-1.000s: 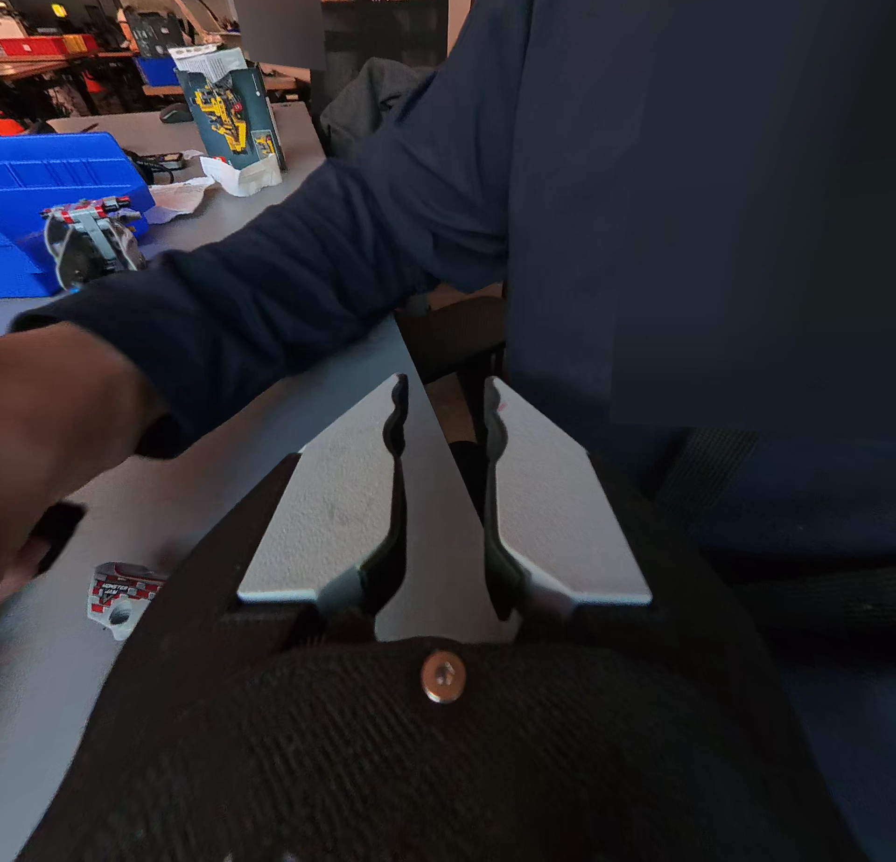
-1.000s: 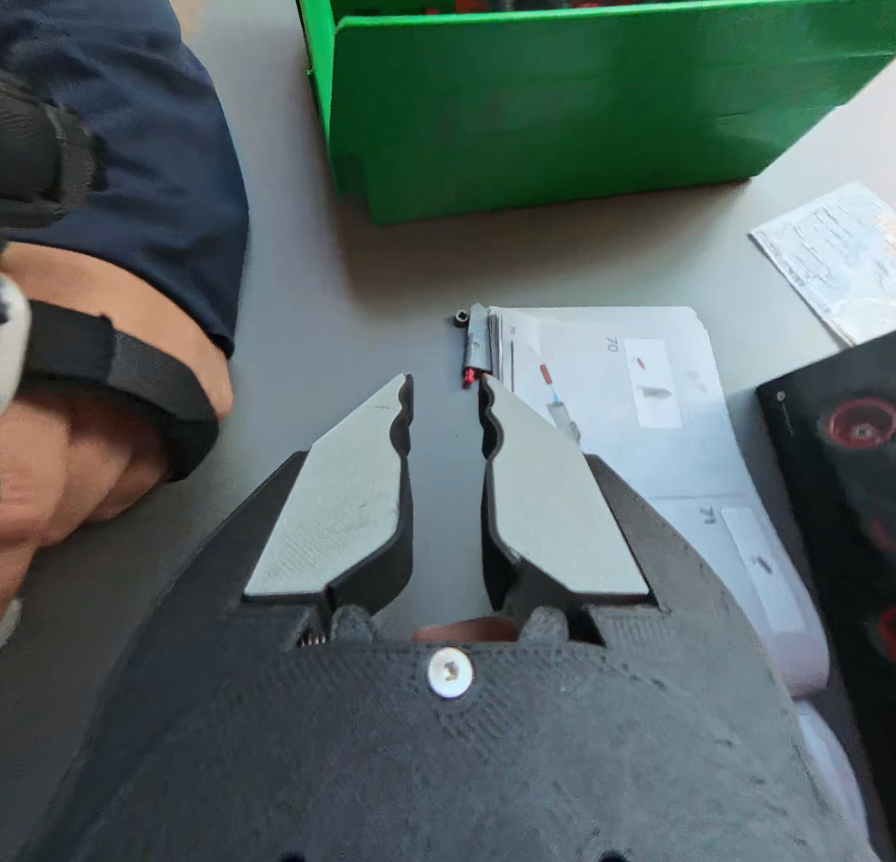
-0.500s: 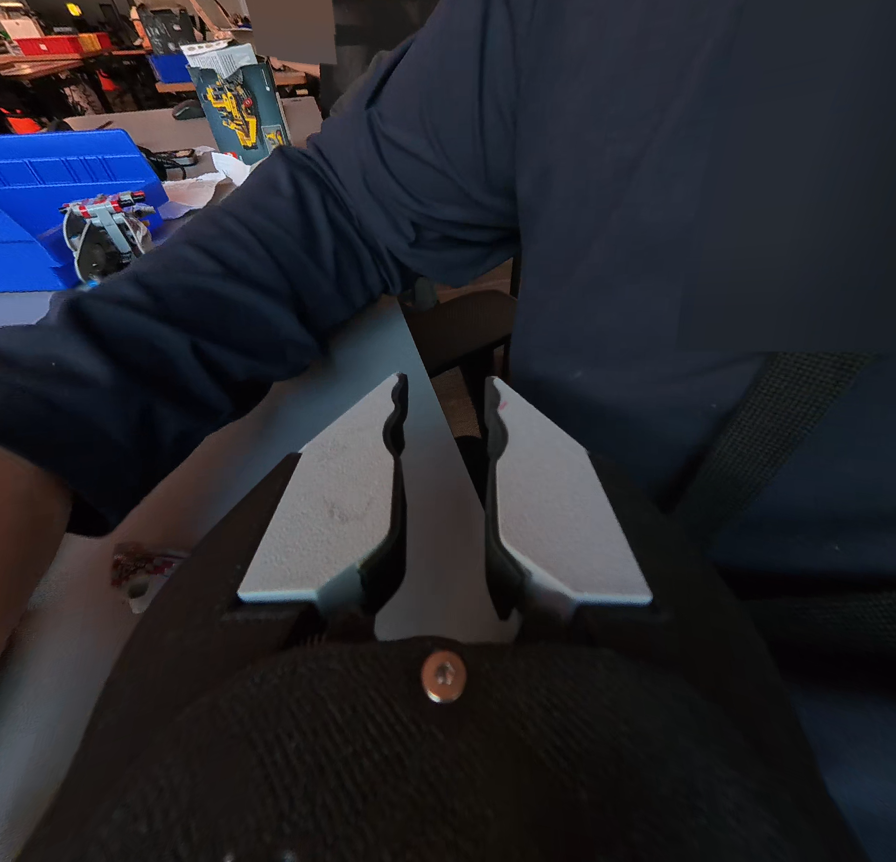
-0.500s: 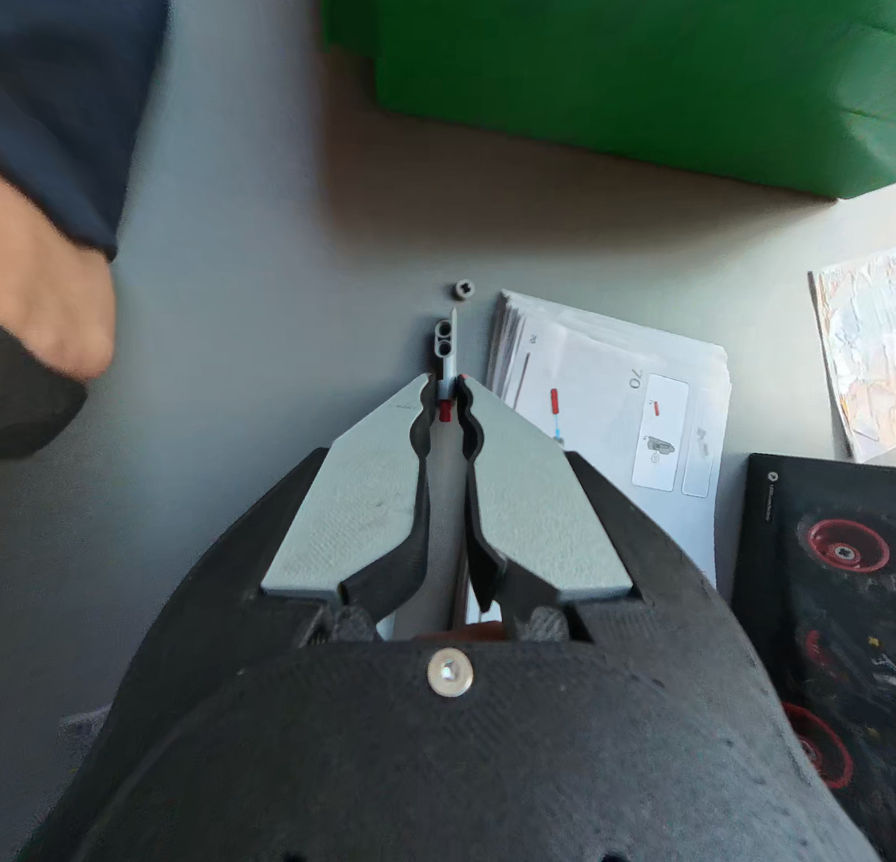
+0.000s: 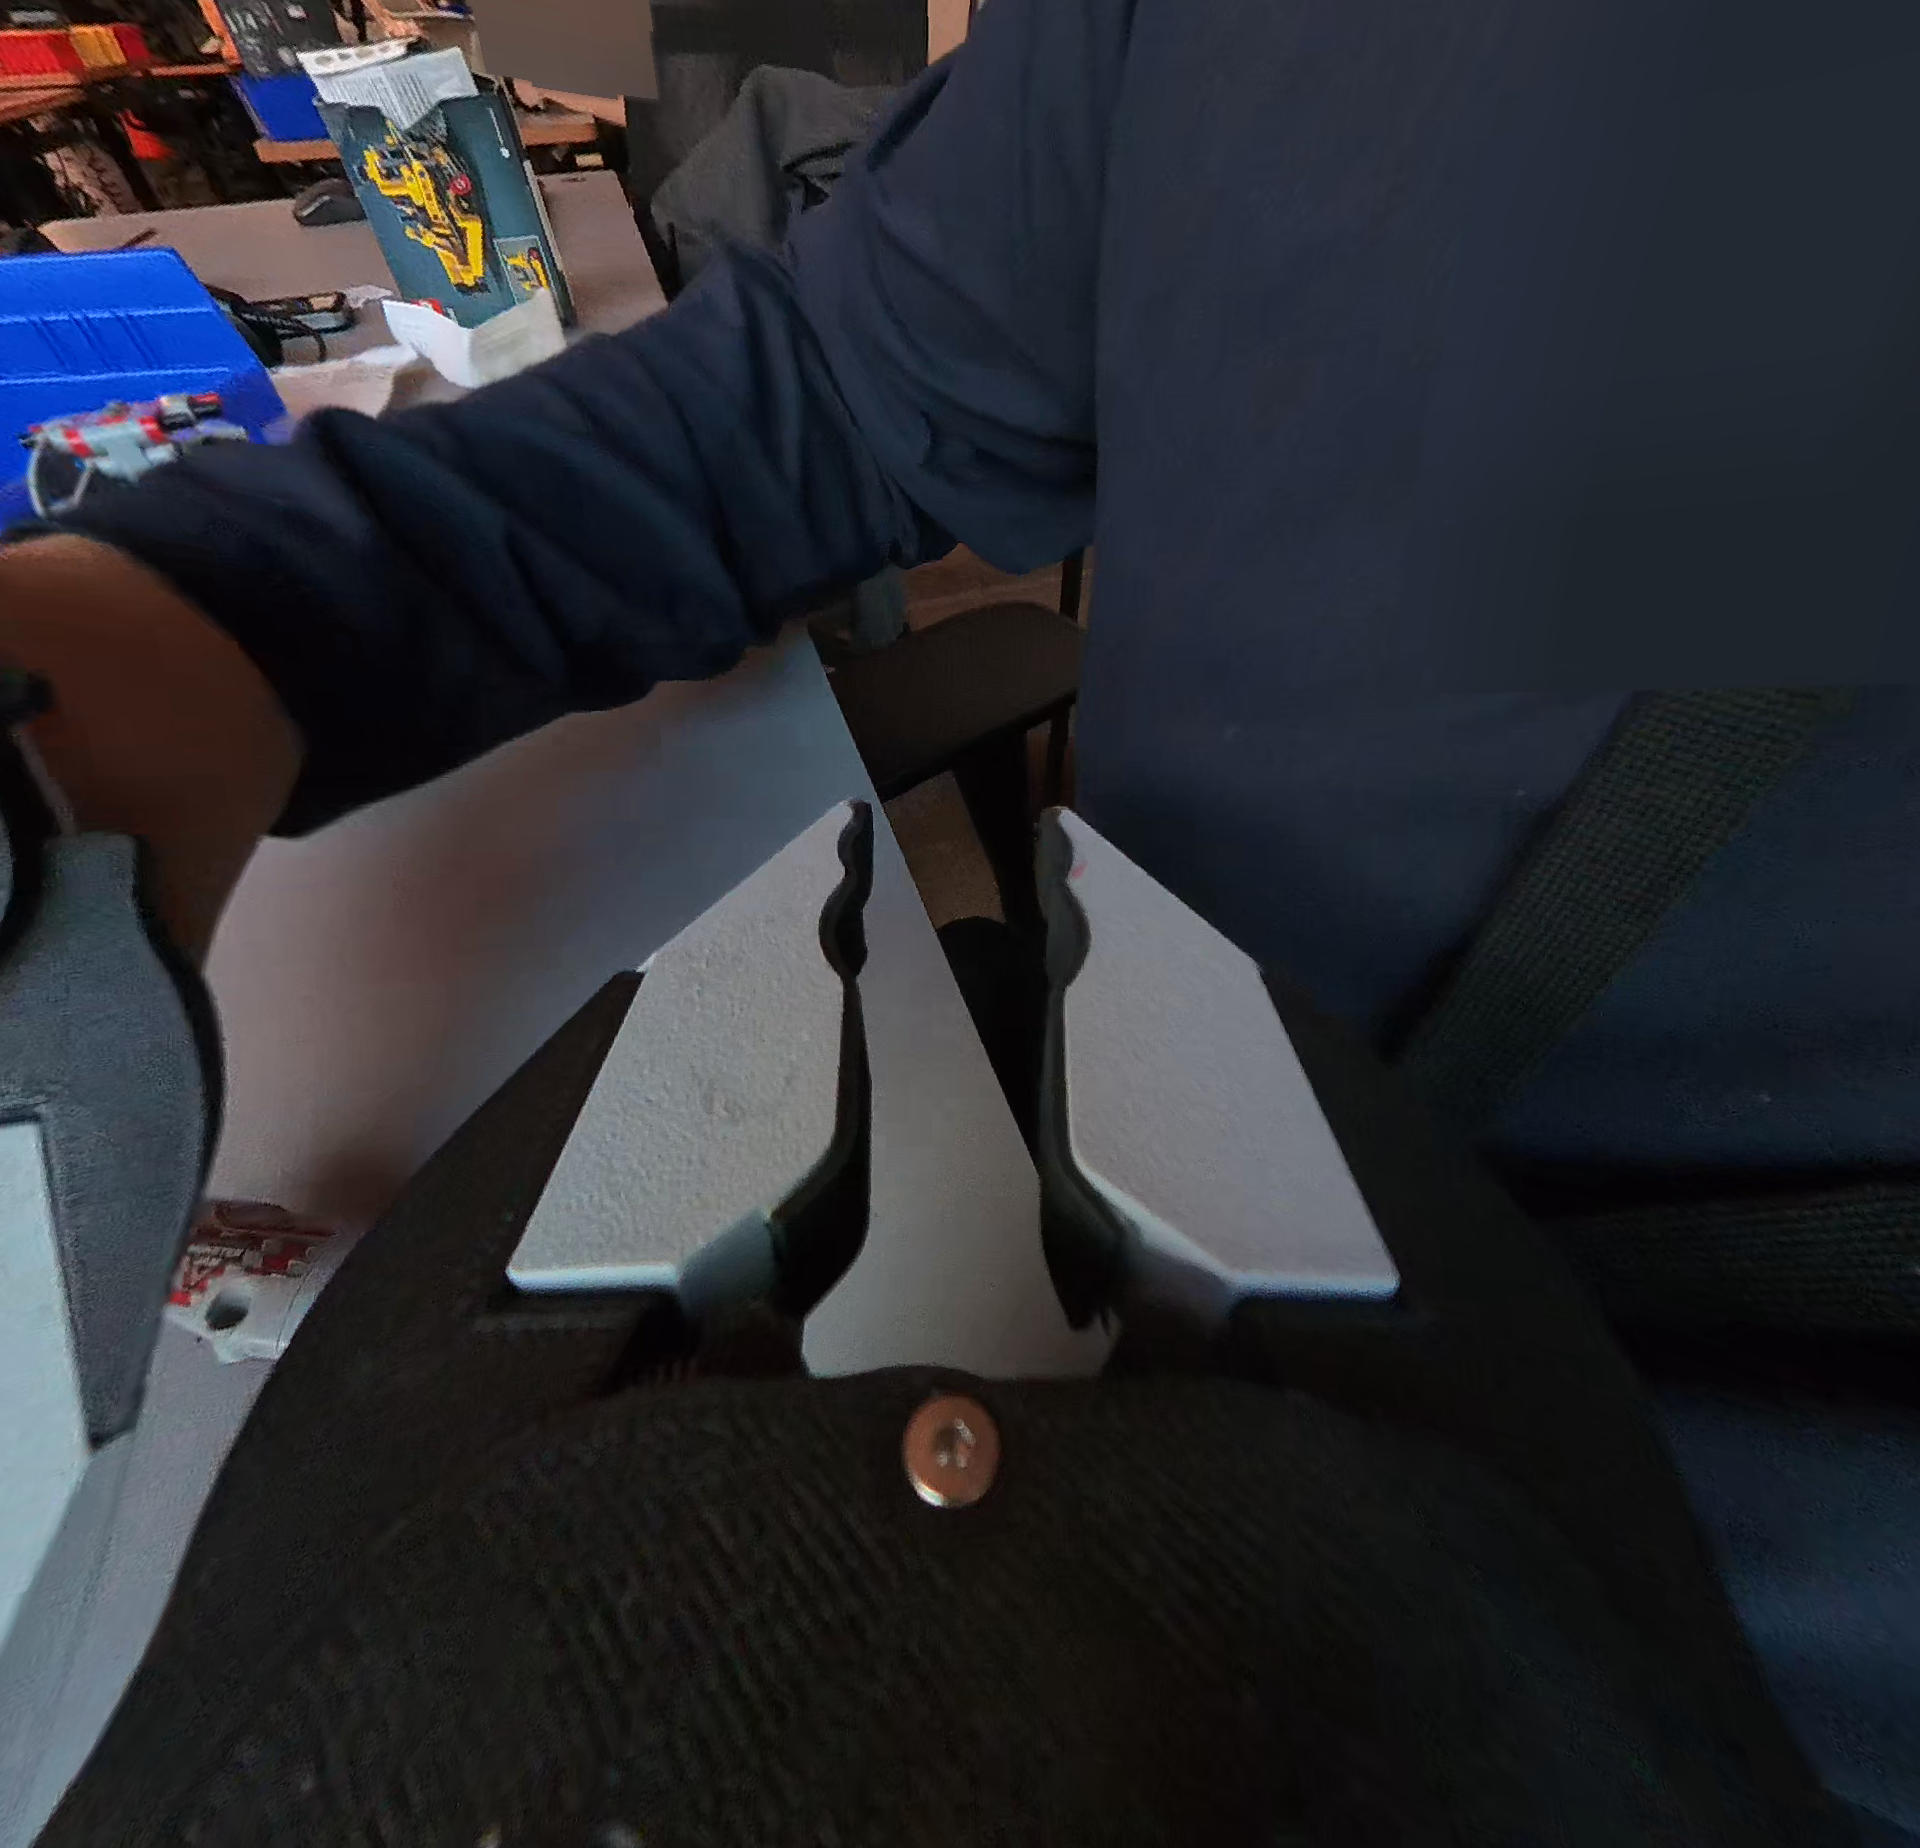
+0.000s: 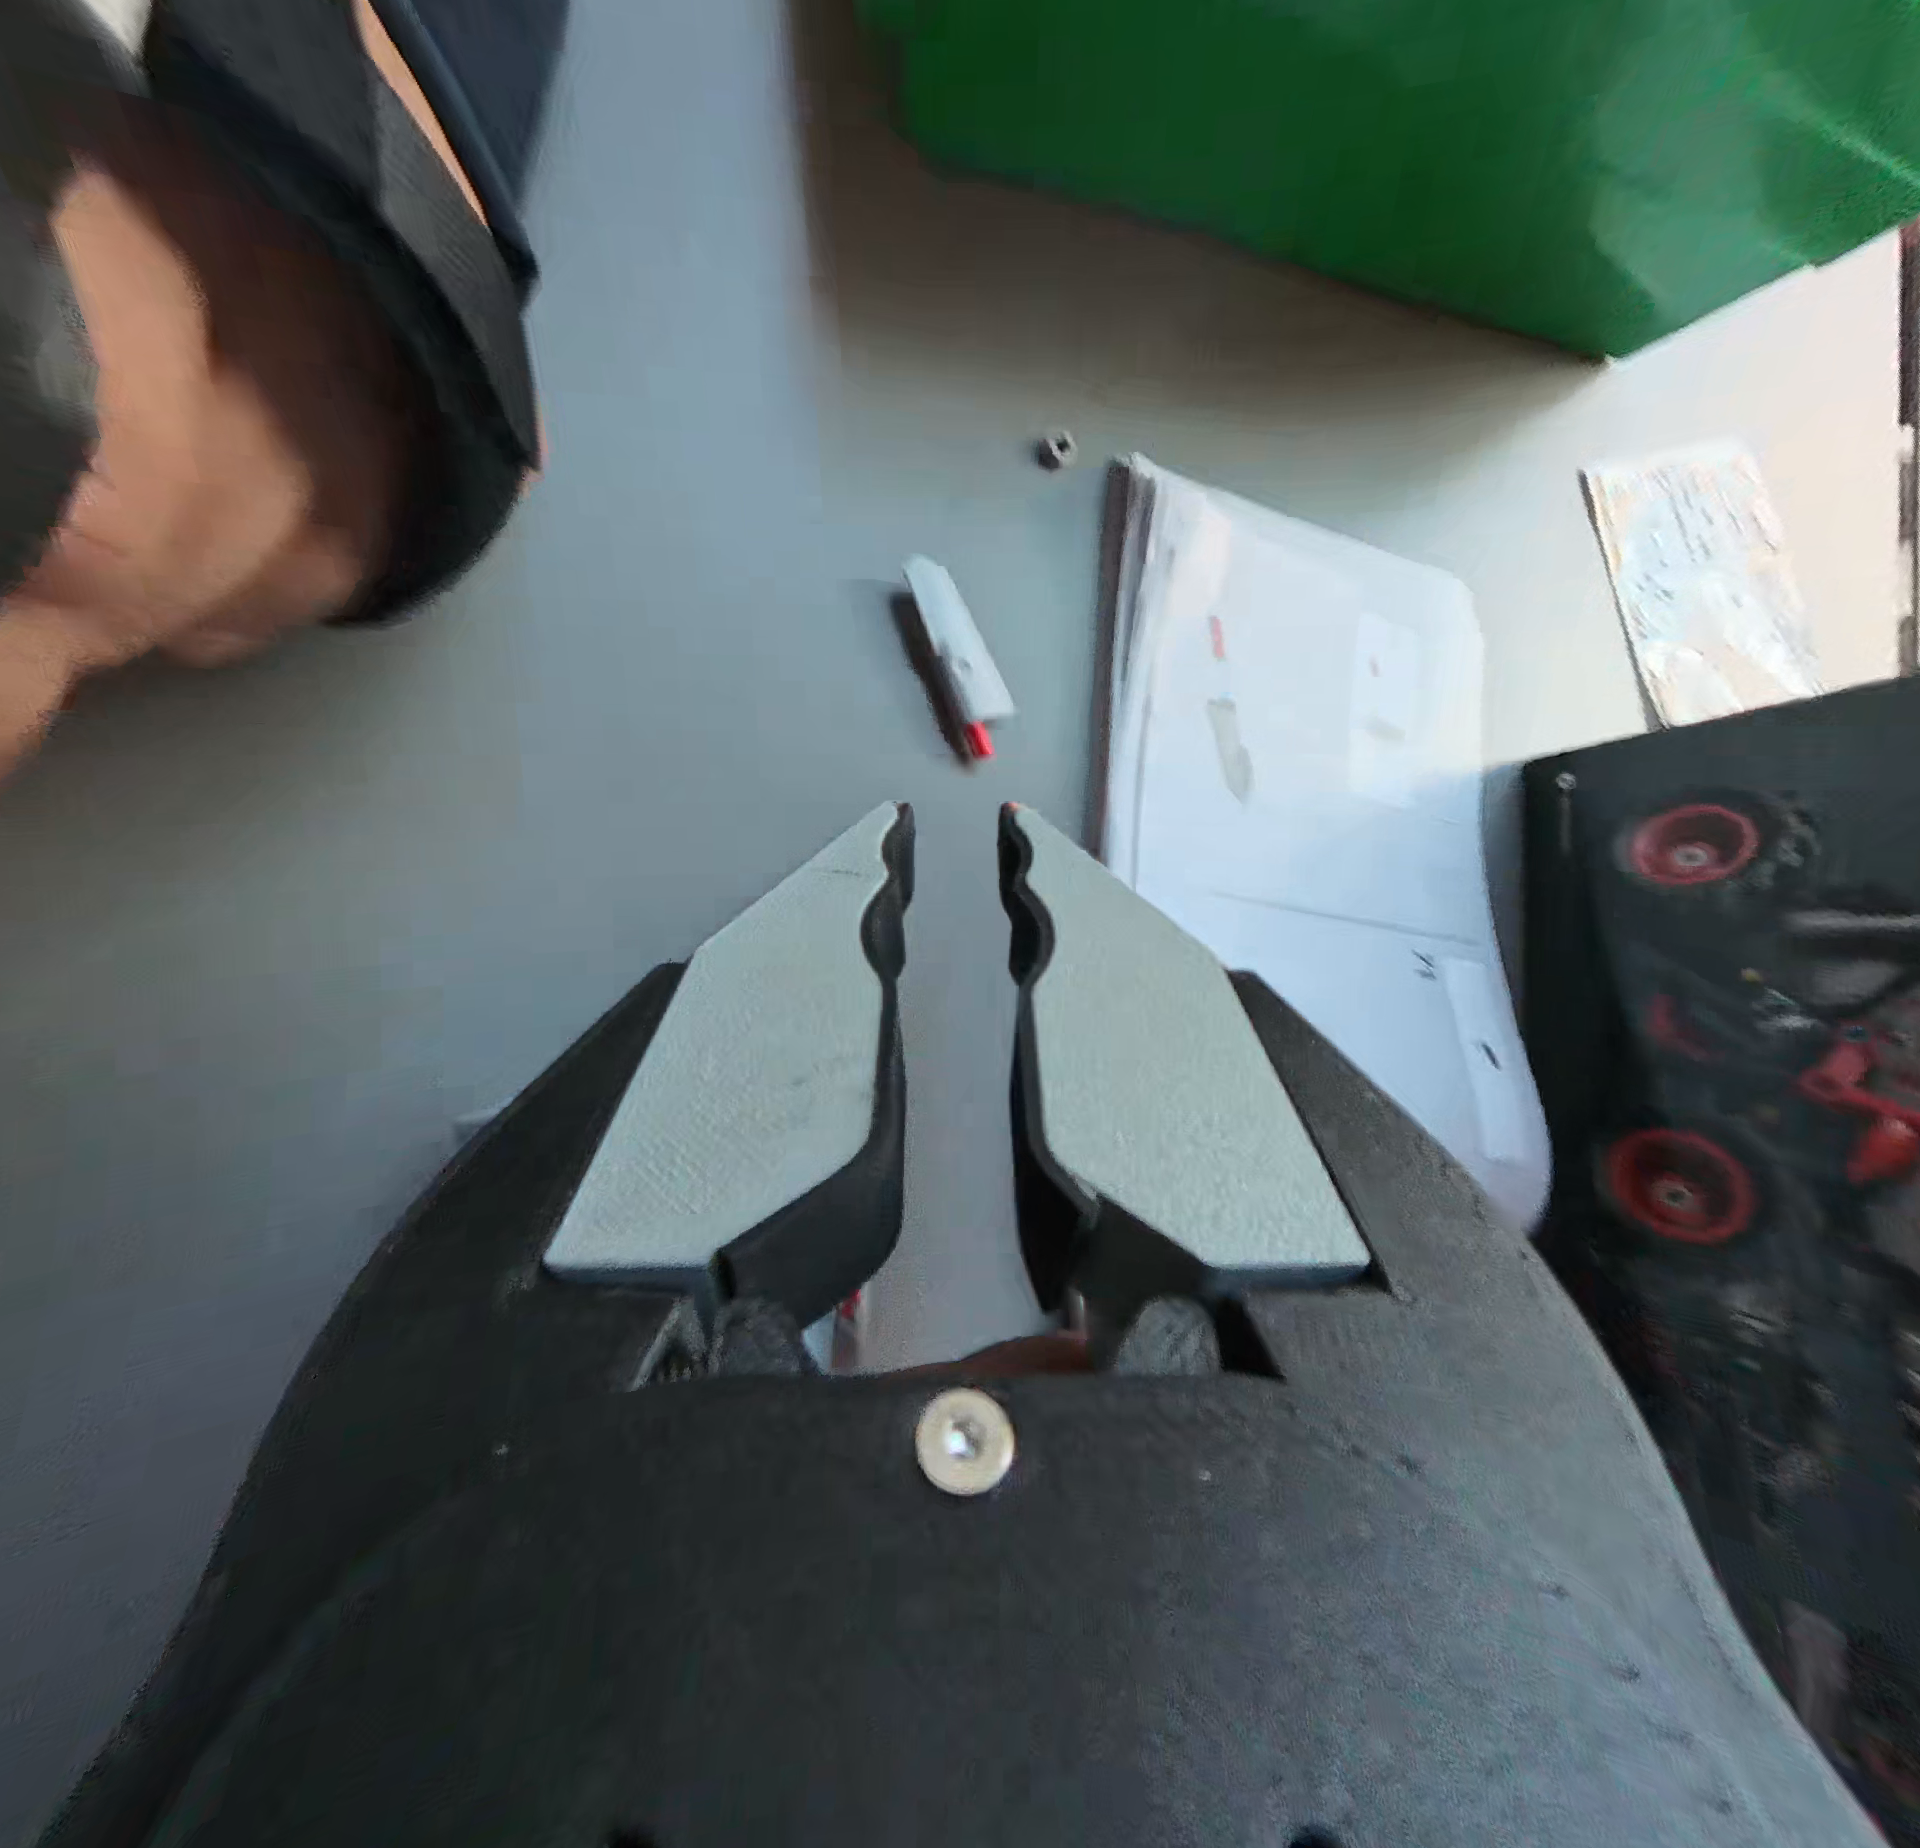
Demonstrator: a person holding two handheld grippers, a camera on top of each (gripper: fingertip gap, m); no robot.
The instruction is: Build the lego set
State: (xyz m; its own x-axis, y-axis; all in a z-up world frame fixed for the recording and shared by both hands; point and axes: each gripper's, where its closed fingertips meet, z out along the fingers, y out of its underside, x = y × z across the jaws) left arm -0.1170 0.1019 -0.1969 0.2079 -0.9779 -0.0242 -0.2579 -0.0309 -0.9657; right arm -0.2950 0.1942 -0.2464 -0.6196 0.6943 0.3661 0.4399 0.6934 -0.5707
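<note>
In the right wrist view a small grey lego piece with a red pin (image 6: 954, 666) lies on the grey table just ahead of my right gripper (image 6: 956, 811), which is open and empty. A tiny grey bush (image 6: 1055, 448) lies farther ahead. The open instruction booklet (image 6: 1299, 718) lies to the right. My left gripper (image 5: 951, 822) is open and empty at the table's edge, facing the person's dark blue torso. A red-and-white printed lego panel (image 5: 244, 1268) lies on the table at its left. A partly built grey and red model (image 5: 114, 437) shows behind the sleeve.
A green bin (image 6: 1351, 115) stands at the back in the right wrist view. A black set box with red wheels (image 6: 1745, 1019) lies at right. A person's arm in a dark sleeve (image 5: 582, 510) crosses the left wrist view. A blue bin (image 5: 94, 344) and a set box (image 5: 447, 209) stand behind. The gap from one gripper's tips to the other's is roughly 20 cm. The tiny grey bush (image 6: 1055, 448) is closer to my right gripper, around 11 cm from its tips; the left tips are 30 cm off.
My right gripper had closed on the grey piece's red pin half a second ago; now it is open, pulled back, and the piece lies tilted on the table. The left gripper stayed open.
</note>
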